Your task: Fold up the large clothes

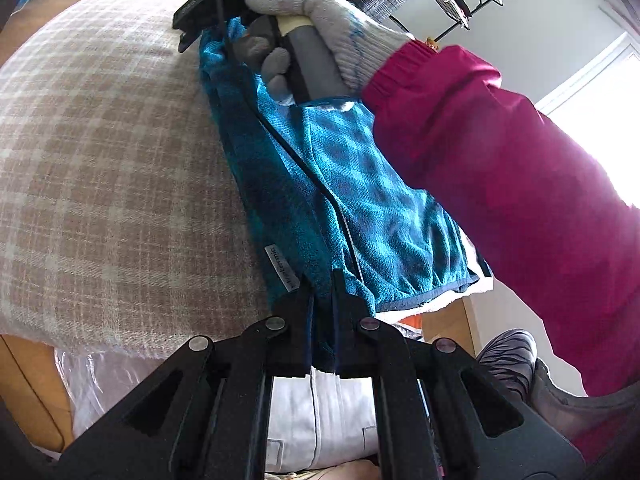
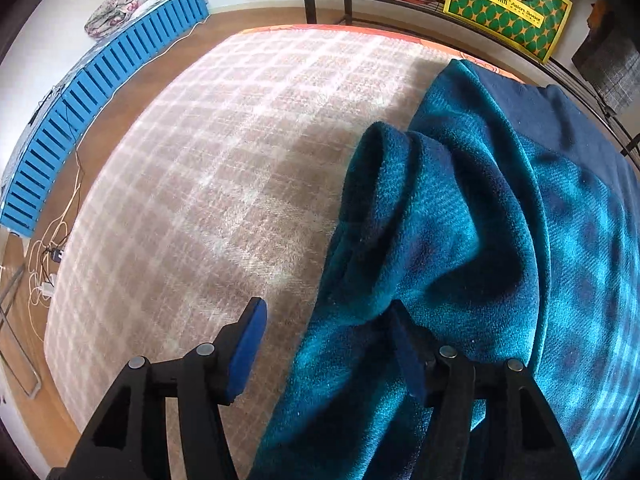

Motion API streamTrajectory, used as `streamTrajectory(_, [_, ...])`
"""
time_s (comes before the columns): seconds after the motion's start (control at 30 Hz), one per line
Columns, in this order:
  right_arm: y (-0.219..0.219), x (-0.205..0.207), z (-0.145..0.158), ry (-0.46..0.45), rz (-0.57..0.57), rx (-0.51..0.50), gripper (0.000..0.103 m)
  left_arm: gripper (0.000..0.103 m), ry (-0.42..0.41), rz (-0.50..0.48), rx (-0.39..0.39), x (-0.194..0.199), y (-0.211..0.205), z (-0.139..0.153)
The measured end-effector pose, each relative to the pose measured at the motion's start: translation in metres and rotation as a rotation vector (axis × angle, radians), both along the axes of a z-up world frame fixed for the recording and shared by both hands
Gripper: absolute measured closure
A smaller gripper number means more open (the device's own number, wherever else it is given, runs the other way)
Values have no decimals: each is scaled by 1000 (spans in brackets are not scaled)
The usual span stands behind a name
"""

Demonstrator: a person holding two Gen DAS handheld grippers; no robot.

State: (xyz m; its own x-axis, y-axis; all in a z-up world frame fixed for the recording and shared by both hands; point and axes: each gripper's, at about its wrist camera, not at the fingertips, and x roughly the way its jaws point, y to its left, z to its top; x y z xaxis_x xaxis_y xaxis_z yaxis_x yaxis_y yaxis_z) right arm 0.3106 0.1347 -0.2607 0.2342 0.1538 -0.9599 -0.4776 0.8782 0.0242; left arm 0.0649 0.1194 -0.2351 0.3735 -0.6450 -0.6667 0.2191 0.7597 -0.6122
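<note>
On the plaid blanket (image 2: 208,184), the teal fleece garment (image 2: 460,240) is laid, its long axis stretched between the two grippers. One end is clamped by the closed left gripper (image 1: 322,280). The far end lies under the right gripper (image 2: 332,344), whose jaws stand apart, fabric draped over one finger but not pinched.

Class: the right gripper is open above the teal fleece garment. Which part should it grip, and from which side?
Probably the rolled edge of the teal fleece garment, approached from the bare plaid blanket side: it stands raised as a ridge, so the right gripper can straddle it.
</note>
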Motion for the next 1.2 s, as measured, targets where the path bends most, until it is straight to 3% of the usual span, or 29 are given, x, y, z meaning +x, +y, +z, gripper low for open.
streamTrajectory(0.03, [3,-2,0,-15,14,-27,40,99,-1,-1,5,0,-2,1])
streamTrajectory(0.13, [8,-3,1,-87,49,-140,73,99,-7,-6,25,0,-9,5])
streamTrajectory(0.2, [1,-1,6,-80,47,-128,88,99,-13,-12,40,1,-14,8])
streamTrajectory(0.27, [-12,3,14,-52,21,-47,94,99,-20,-23,56,0,-18,11])
streamTrajectory(0.5, [-93,19,59,17,-106,425,95,99,-68,-90,150,-2,-55,29])
streamTrajectory(0.73, [-184,18,79,1,-195,666,95,99,-112,-197,237,2,-107,44])
streamTrajectory(0.93, [-262,19,73,-9,-300,766,95,99,-114,-301,270,12,-158,42])
streamTrajectory(1.07, [-301,23,53,-5,-366,734,95,99,-78,-341,275,19,-188,27])
streamTrajectory(1.2, [-313,28,35,9,-398,685,95,99,-52,-363,307,24,-208,11])
